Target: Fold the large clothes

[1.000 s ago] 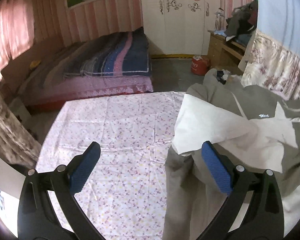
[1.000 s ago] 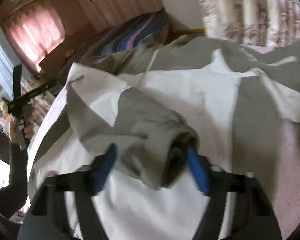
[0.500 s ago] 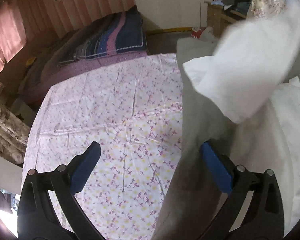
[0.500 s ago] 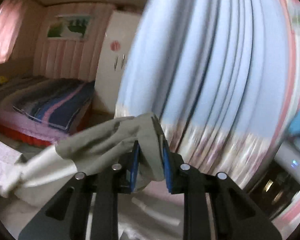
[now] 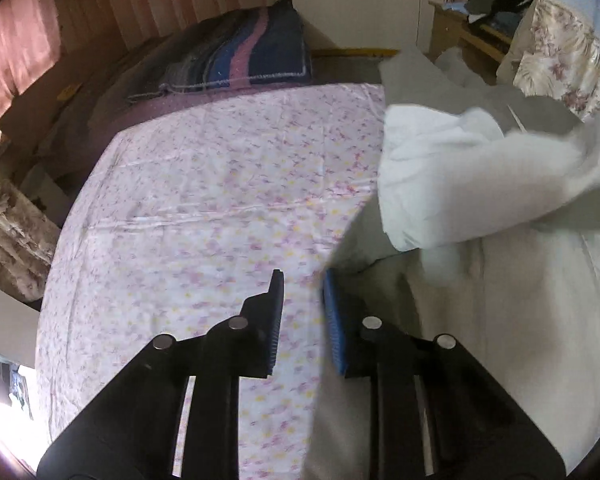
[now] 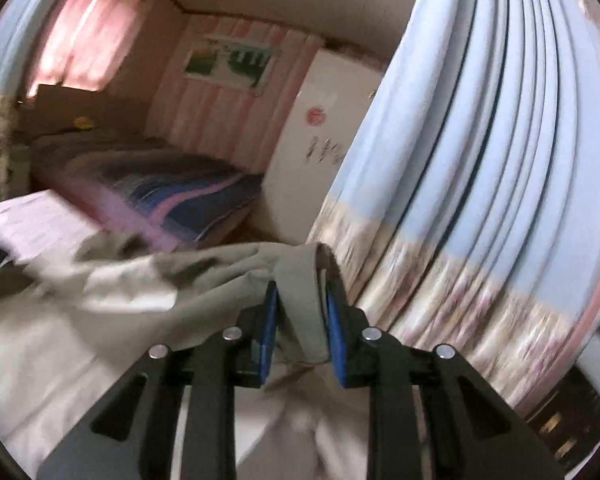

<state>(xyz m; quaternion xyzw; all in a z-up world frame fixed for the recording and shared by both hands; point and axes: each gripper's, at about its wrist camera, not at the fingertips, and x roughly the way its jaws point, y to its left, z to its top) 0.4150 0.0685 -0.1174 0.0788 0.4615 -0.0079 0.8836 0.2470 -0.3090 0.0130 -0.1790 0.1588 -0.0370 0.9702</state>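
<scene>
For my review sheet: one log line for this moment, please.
task: fold large clothes | right gripper: shut on grey sleeve cuff | left gripper: closing by garment edge, no grip seen | floral sheet

two black linkage tools (image 5: pixel 302 280) (image 6: pixel 300 294) with blue ribbed pads and round silver pivot pins

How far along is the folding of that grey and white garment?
Barely begun. Done: the garment lies on the floral sheet, but bunched, with no neat fold showing. In hand: the right gripper is clamped on a grey part of it, lifted; the left gripper is closing at its edge, not yet pinching cloth. Left: spreading it flat and every fold.
</scene>
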